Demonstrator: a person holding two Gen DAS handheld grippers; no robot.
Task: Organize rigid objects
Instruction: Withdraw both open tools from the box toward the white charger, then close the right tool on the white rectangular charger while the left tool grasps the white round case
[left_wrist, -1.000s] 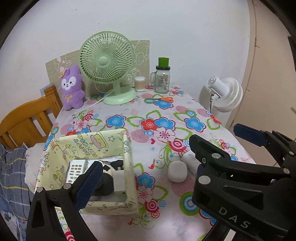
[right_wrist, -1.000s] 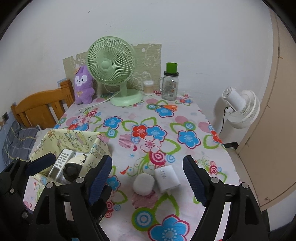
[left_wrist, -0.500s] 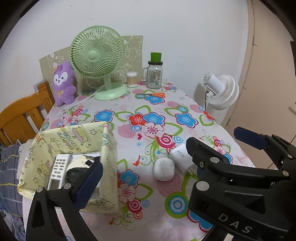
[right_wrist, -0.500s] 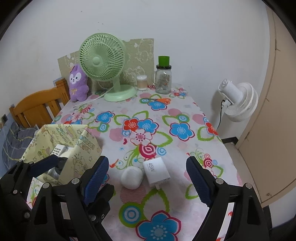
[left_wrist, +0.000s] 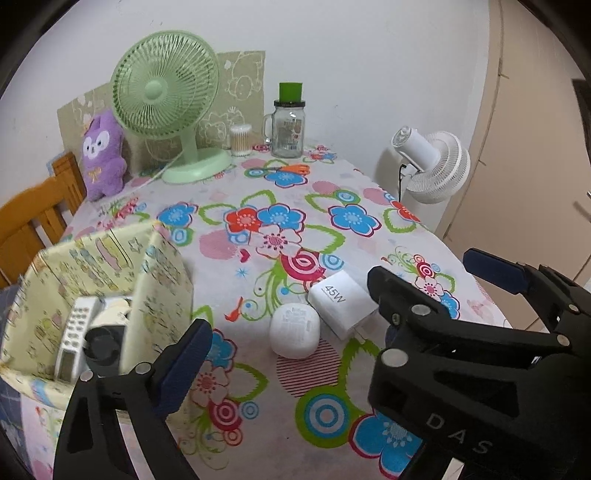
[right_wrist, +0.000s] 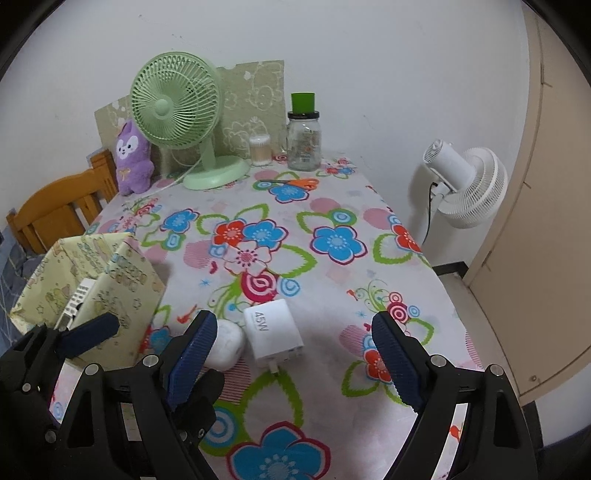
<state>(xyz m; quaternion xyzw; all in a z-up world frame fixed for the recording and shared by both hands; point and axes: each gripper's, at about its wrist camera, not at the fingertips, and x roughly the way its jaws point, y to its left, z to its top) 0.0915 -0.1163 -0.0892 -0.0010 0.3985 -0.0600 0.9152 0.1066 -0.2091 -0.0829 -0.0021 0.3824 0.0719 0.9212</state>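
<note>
A white 45W charger (left_wrist: 341, 300) (right_wrist: 271, 333) and a rounded white case (left_wrist: 294, 329) (right_wrist: 227, 343) lie side by side on the floral tablecloth. A yellow patterned fabric box (left_wrist: 110, 280) (right_wrist: 99, 280) at the left holds a white remote (left_wrist: 75, 338) and a black round object (left_wrist: 103, 347). My right gripper (right_wrist: 291, 354) is open and empty, above the near table edge, with the charger between its fingers in the view. My left gripper (right_wrist: 88, 330) is open and empty beside the box; in its own view the right gripper's black body (left_wrist: 461, 354) fills the right side.
At the back stand a green desk fan (right_wrist: 177, 114), a purple plush (right_wrist: 132, 162), a cotton swab jar (right_wrist: 260, 149) and a glass jar with green lid (right_wrist: 303, 134). Orange scissors (right_wrist: 295, 182) lie near them. A white floor fan (right_wrist: 465, 184) and a wooden chair (right_wrist: 55, 214) flank the table.
Both grippers have pulled back and risen; the table items look farther and the view has shifted right. Both grippers stay open and empty.
</note>
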